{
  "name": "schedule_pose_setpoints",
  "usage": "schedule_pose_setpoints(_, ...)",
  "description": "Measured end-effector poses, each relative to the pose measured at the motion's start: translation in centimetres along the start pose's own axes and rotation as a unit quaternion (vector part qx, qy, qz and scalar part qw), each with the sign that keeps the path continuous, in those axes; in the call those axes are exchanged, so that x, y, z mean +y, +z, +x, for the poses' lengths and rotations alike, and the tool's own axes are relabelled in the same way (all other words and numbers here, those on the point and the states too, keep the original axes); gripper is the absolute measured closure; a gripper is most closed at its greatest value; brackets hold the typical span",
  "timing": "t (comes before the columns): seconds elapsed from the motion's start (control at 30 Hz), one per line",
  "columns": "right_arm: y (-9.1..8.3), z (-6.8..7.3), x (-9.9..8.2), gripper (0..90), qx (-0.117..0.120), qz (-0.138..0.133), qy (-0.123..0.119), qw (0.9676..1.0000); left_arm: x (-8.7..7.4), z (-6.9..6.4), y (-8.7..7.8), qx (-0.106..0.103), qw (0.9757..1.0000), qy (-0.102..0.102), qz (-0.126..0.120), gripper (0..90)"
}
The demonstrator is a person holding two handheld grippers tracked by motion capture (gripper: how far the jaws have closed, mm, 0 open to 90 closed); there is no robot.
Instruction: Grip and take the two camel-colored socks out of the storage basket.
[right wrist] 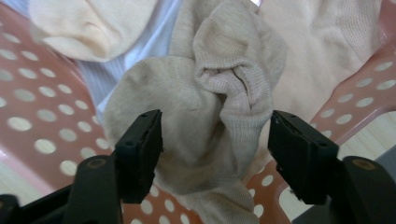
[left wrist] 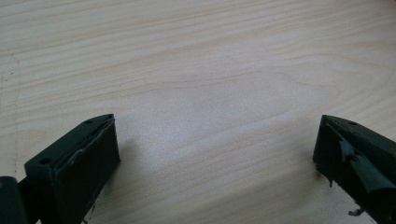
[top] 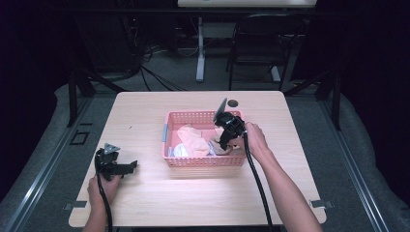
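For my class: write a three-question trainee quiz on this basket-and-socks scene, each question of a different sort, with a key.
1. True or false: the right gripper reaches into the pink basket.
2. What lies between the right gripper's jaws? A) a beige sock B) a spoon C) a cable
3. Fill in: the left gripper has open jaws over the bare wooden ____.

Key
1. True; the high view shows it in the basket.
2. A: the bunched beige sock sits between the jaws; the pads do not clearly press on it yet.
3. Table.
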State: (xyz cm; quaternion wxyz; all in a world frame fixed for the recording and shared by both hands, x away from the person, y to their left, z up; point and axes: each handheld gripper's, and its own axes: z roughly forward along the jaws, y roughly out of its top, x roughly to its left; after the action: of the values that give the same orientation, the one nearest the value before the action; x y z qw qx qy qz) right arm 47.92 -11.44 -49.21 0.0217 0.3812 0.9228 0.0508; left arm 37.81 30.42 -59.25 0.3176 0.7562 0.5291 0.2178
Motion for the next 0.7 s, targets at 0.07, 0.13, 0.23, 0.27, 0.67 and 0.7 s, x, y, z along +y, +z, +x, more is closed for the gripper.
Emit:
schedule_pose_setpoints(0.07,0.4,0.0,0.1,45.0,0.000,0.004,0.001,1.0000,0.0,0.0,0.0,0.000,1.0000,0.001,0.000,0.0)
schedule_pose_setpoints(0.13,0.7,0.0,0.1,52.1,-0.001,0.004,0.006,1.0000,0.0,0.0,0.0,0.000,1.0000,0.001,0.001,0.0)
schedule_pose_setpoints(0.23,0.9,-0.3,0.1,61.4,0.001,0.008,0.005,0.9999,0.0,0.0,0.0,0.000,1.0000,0.001,0.001,0.0)
schedule_pose_setpoints(0.27,1.0,-0.2,0.1,65.1,0.004,0.005,0.007,1.0000,0.0,0.0,0.0,0.000,1.0000,0.001,0.001,0.0)
schedule_pose_setpoints(0.67,0.1,-0.2,-0.1,84.2,0.011,-0.008,0.008,0.9999,0.0,0.0,0.0,0.000,1.0000,0.000,0.000,0.0)
schedule_pose_setpoints(0.7,0.0,-0.2,-0.1,84.3,0.012,-0.010,0.009,0.9998,0.0,0.0,0.0,0.000,1.0000,0.001,0.001,0.0)
